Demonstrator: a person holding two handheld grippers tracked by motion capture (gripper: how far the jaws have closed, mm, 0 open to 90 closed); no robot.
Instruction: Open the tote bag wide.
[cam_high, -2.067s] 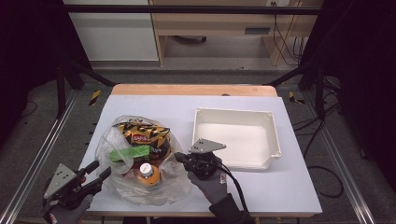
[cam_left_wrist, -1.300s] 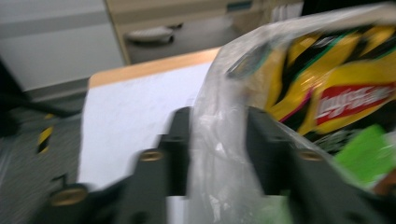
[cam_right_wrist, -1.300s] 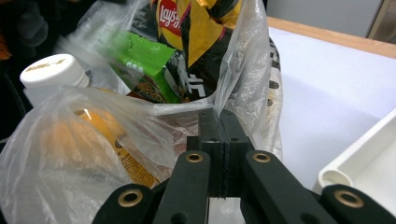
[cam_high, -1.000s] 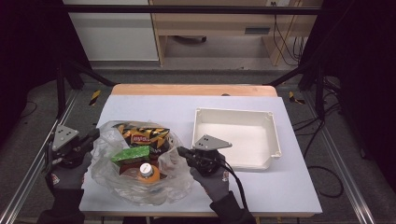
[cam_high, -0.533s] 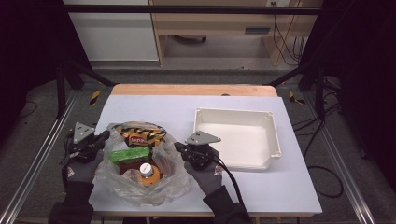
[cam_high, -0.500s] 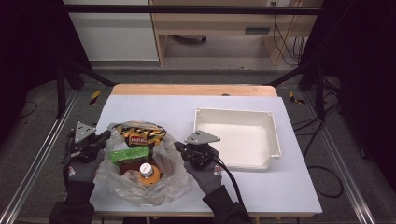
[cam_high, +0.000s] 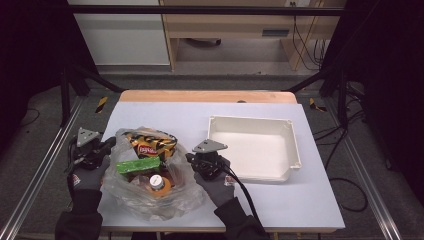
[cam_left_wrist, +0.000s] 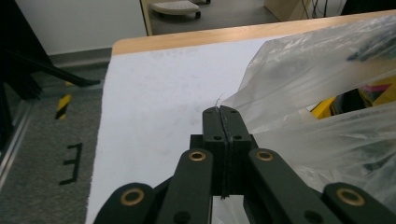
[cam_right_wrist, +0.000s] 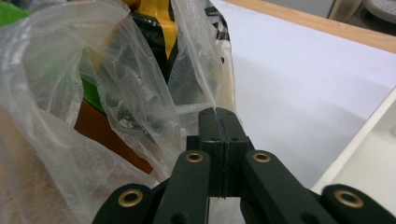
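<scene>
Bag (cam_high: 150, 185) between both tools' tips

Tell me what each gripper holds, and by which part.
Both hold the clear plastic bag by its rim: the left gripper pinches the film of its left edge, the right gripper its right edge.

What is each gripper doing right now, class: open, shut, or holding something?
Left gripper: shut, pinching the edge of the clear plastic bag.
Right gripper: shut, pinching the bag's opposite edge.
</scene>
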